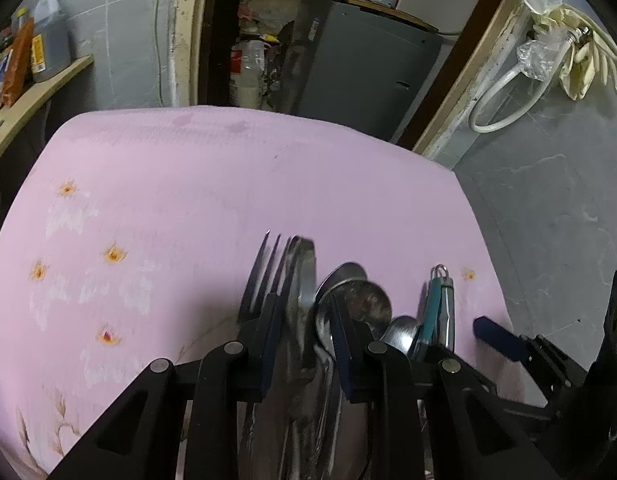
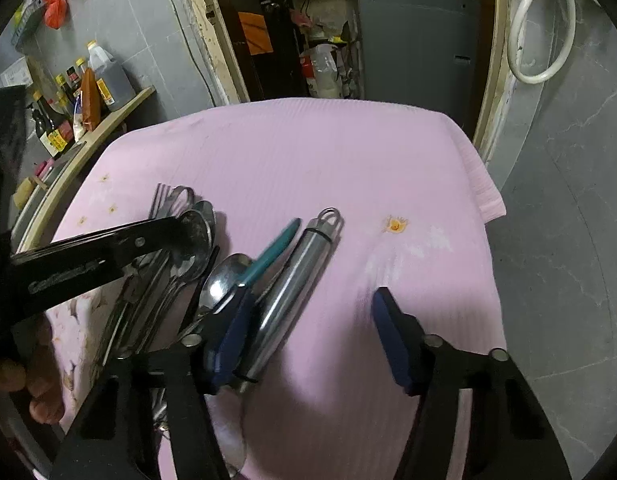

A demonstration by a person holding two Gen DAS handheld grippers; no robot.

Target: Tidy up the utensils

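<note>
Black left gripper (image 1: 308,344) jaws pinched the steel cutlery bundle (image 1: 304,312) on the pink-clothed table (image 1: 188,184), while the right gripper (image 2: 308,332), jaws spread, should square up around the steel cylindrical tool (image 2: 292,284).

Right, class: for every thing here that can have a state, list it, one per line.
left gripper: closed around the bundle of cutlery.
right gripper: open, straddling the steel-handled tool.
steel-handled tool: lying flat, beside a teal-handled utensil.
pink cloth: spread out, stained.
</note>
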